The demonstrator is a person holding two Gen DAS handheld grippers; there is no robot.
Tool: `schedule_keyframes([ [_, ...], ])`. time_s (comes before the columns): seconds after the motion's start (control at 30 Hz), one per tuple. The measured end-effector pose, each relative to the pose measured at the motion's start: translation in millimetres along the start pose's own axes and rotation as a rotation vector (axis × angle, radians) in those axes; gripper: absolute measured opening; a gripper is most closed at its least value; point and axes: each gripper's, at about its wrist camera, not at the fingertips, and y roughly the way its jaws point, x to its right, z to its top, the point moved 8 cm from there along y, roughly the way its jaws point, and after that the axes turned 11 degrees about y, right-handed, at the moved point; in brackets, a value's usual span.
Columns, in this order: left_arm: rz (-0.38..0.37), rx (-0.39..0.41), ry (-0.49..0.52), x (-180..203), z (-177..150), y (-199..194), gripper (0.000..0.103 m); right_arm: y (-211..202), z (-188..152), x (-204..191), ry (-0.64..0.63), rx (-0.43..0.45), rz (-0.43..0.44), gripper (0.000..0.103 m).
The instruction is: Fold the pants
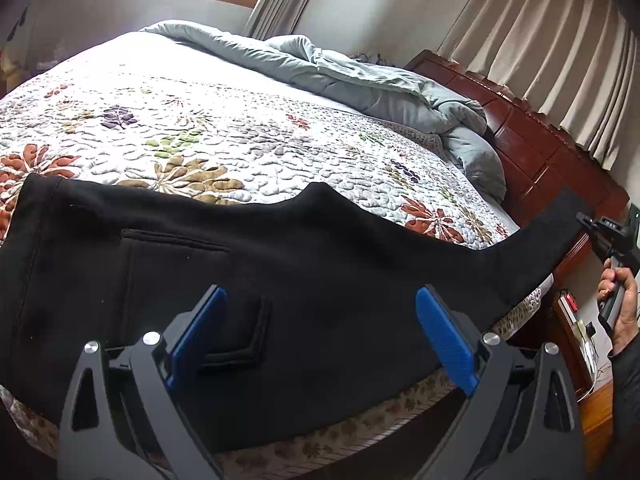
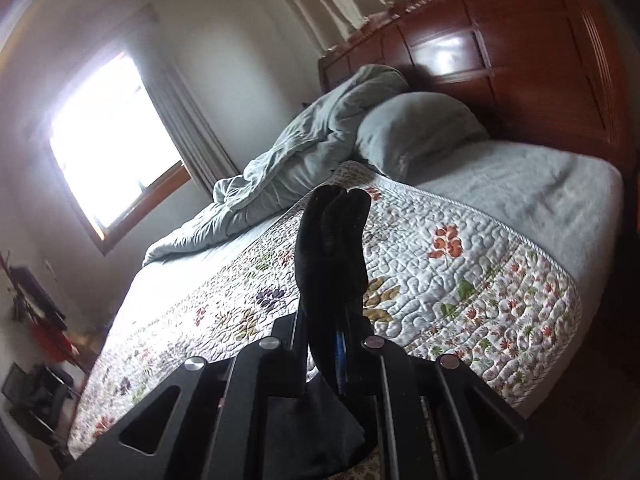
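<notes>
Black pants [image 1: 248,264] lie across the near edge of the bed on a floral quilt [image 1: 224,136], waistband at the left, legs stretched to the right. My left gripper [image 1: 320,320] is open, its blue pads [image 1: 444,336] spread just above the seat of the pants, holding nothing. My right gripper [image 1: 588,224] shows at the far right in the left wrist view, held in a hand and lifting the leg ends off the bed. In the right wrist view it [image 2: 340,344] is shut on the bunched black leg hems [image 2: 332,248].
A rumpled grey-green duvet [image 1: 360,80] and a pillow [image 2: 412,132] lie toward the wooden headboard [image 1: 540,148]. A nightstand with small items [image 1: 576,320] stands beside the bed at the right. Curtains [image 1: 552,48] and a window [image 2: 100,140] are behind.
</notes>
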Motion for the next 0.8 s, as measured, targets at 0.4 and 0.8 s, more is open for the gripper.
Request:
schedule_keyframes([
  [0.4,-0.019,0.014,-0.015,-2.7,-0.3,-5.8,0.095,-8.5,-34.4,-75.9,-0.281,0.038,-0.043,0.011],
  [0.8,-0.029,0.008,-0.028,-7.0,-1.5,-4.0,0.095,0.1,-57.5,-108.3,-0.371,0.021,-0.041,0.011],
])
